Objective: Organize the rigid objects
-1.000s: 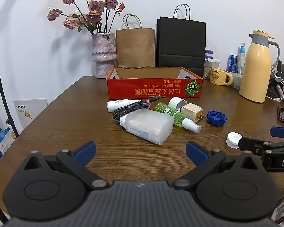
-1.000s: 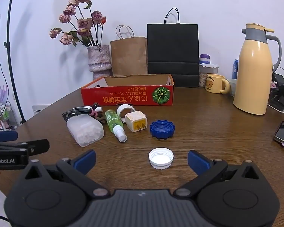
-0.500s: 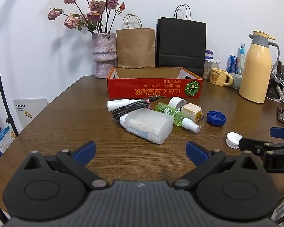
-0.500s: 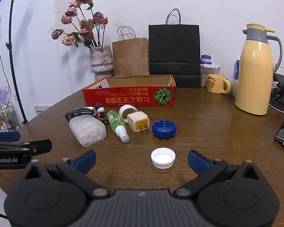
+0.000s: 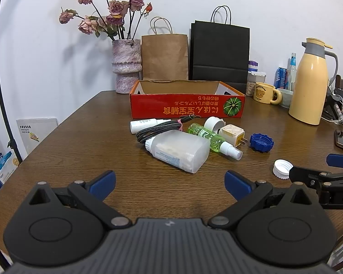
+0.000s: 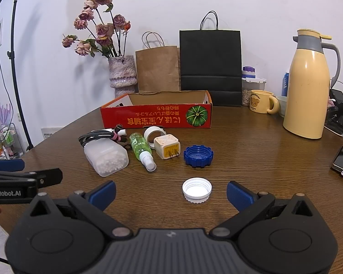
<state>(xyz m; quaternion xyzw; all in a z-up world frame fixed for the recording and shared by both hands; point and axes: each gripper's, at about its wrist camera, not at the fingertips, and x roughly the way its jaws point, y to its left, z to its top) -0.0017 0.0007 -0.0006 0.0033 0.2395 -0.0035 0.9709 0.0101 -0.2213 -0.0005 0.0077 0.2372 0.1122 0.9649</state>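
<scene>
Both claws are being held low over the wooden worktop (image 5: pixel 84 141) with nothing gripped. The left claw (image 5: pixel 169 180) is being kept wide apart at the bottom of the left view; the right claw (image 6: pixel 170 190) is likewise spread wide at the bottom of the right view, with the white cap (image 6: pixel 196 190) lying on the worktop between its blue fingertips (image 6: pixel 236 194) and slightly right of centre.

The step in hand is judged to be the first pick-up, since the red cardboard box (image 5: pixel 187 105) at centre frame is showing no items over its front wall (its floor is hidden by that wall, so this is not being confirmed). The loose items are lying in a cluster just in front of the box: a frosted plastic bottle (image 5: pixel 180 150), a green spray bottle (image 5: pixel 213 141), a braided cable (image 5: pixel 159 130), a white charger plug (image 5: pixel 232 133), a tape roll (image 5: pixel 213 123) and a blue cap (image 5: pixel 261 142).

The next move is judged to call for the right claw being lowered and centred around the white cap before closing; the cap is low and shallow, so a slip is possible.

A white tube (image 5: pixel 144 124) is being partly covered by the cable. The left claw's outer linkage is being cut off at the left edge of the right view.
</scene>
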